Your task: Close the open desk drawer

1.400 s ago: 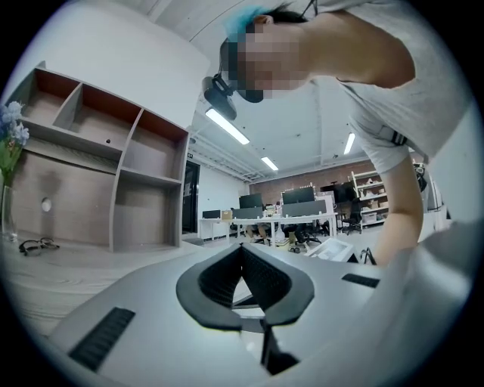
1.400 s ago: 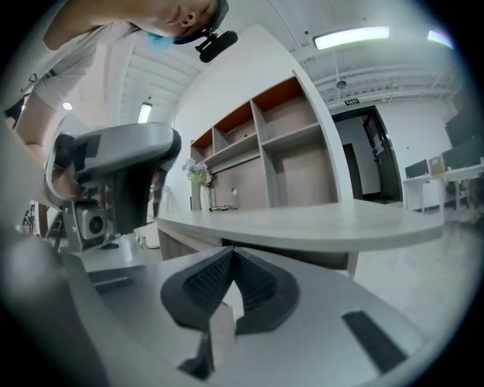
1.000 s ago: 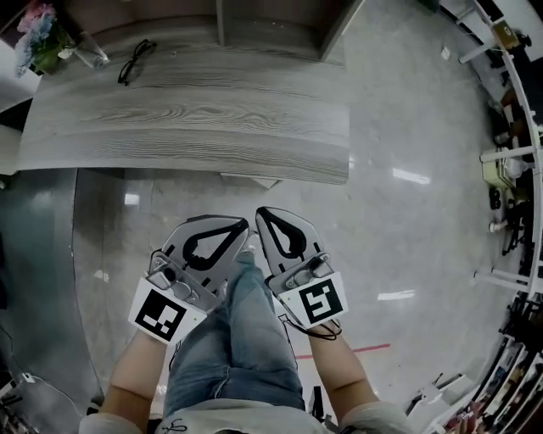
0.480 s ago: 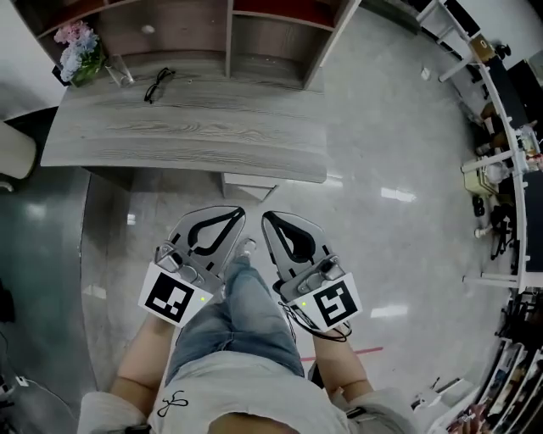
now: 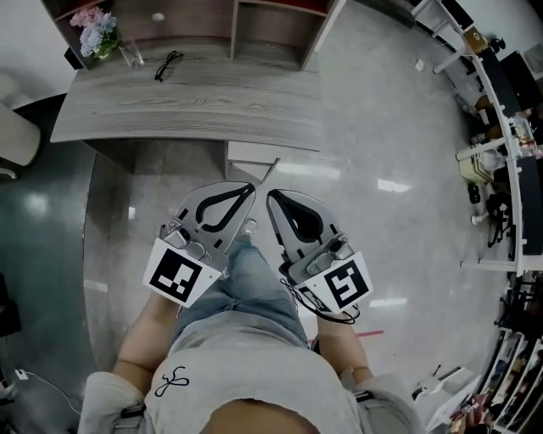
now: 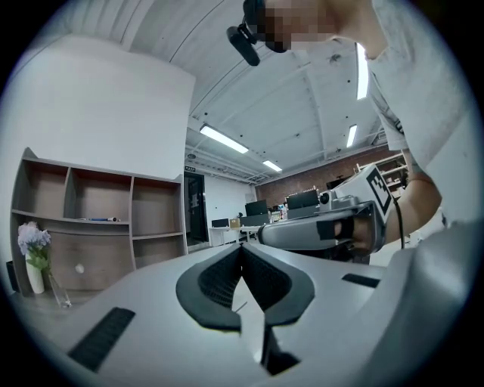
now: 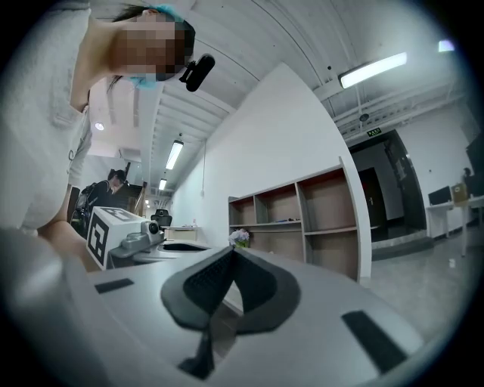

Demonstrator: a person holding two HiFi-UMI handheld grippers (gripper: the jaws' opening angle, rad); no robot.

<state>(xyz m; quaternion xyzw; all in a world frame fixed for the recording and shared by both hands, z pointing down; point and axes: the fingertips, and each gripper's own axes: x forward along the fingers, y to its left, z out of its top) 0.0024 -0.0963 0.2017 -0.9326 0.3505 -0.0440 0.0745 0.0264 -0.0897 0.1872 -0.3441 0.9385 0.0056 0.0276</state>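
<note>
Standing on a polished grey floor, a person faces a long wood-grain desk backed by an open shelf. The left gripper and right gripper are held side by side above the person's jeans, with their tips pointing toward the desk. Each claw is closed, its dark pads meeting at the tip with nothing between them. The drawer juts out, open, from under the desktop's front edge, toward its right end. It lies ahead of both gripper tips, near them but not touching. Flowers stand at the desktop's back left corner, with a clear glass just beside them. Black glasses lie near the back edge, a little further right.
</note>
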